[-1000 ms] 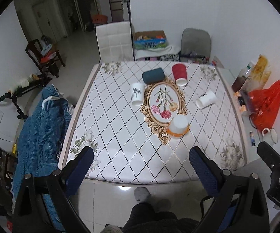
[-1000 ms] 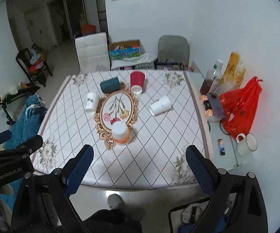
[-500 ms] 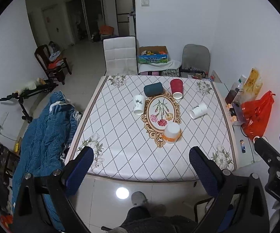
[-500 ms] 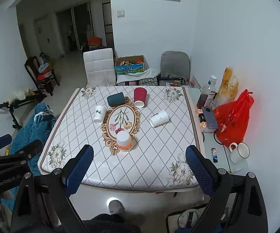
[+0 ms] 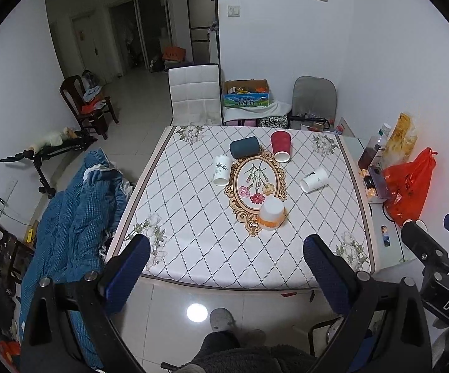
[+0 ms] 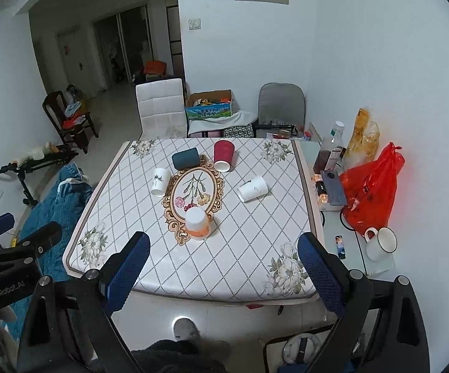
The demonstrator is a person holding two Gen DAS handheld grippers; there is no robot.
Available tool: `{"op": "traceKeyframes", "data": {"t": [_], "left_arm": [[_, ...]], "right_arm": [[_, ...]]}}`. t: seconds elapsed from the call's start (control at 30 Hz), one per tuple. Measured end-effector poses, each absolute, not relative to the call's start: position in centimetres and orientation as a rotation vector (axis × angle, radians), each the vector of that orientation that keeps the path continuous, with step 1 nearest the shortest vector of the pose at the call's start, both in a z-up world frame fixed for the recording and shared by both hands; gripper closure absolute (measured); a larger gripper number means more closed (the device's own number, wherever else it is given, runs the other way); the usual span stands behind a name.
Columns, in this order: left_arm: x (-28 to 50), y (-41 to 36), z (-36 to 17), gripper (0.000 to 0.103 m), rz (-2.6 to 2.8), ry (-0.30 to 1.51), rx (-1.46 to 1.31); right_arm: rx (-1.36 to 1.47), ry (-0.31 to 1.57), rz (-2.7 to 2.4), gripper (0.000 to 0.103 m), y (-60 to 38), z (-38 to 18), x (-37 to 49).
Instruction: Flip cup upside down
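Several cups sit on the patterned table [image 5: 193, 223]. A white cup with an orange band [image 5: 271, 213] stands upside down at the near end of the oval floral mat; it also shows in the right wrist view [image 6: 196, 223]. A red cup [image 5: 280, 146], a dark teal cup [image 5: 244, 146], a white cup with a leaf print [image 5: 221, 170] and a plain white cup [image 5: 314, 180] lie on their sides. My left gripper [image 5: 224, 267] and right gripper [image 6: 221, 264] are both open and empty, held high and well back from the table's near edge.
A side shelf at the right holds a red plastic bag [image 6: 370, 192], bottles [image 6: 330, 152], a phone [image 6: 333, 186] and a white mug [image 6: 380, 244]. A blue quilt [image 5: 69, 217] lies on the left. A white chair [image 5: 195, 94] and a grey chair [image 5: 313, 99] stand behind the table.
Both grippers have pulled back and up from the table, so the table looks smaller and more of the room shows. The cups have not moved.
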State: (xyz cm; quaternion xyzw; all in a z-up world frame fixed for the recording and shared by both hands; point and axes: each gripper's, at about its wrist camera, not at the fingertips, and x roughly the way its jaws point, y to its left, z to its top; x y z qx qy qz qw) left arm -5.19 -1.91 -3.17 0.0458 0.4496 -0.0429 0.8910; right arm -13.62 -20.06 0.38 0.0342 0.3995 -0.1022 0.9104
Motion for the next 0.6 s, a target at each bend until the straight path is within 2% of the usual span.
{"op": "traceKeyframes", "data": {"t": [0.6], "left_arm": [[-5.78, -2.42, -3.06, 0.002, -0.088, 0.933, 0.099]], "right_arm": [[0.077, 0.829, -0.208, 0.005, -20.26, 0.55, -14.23]]}}
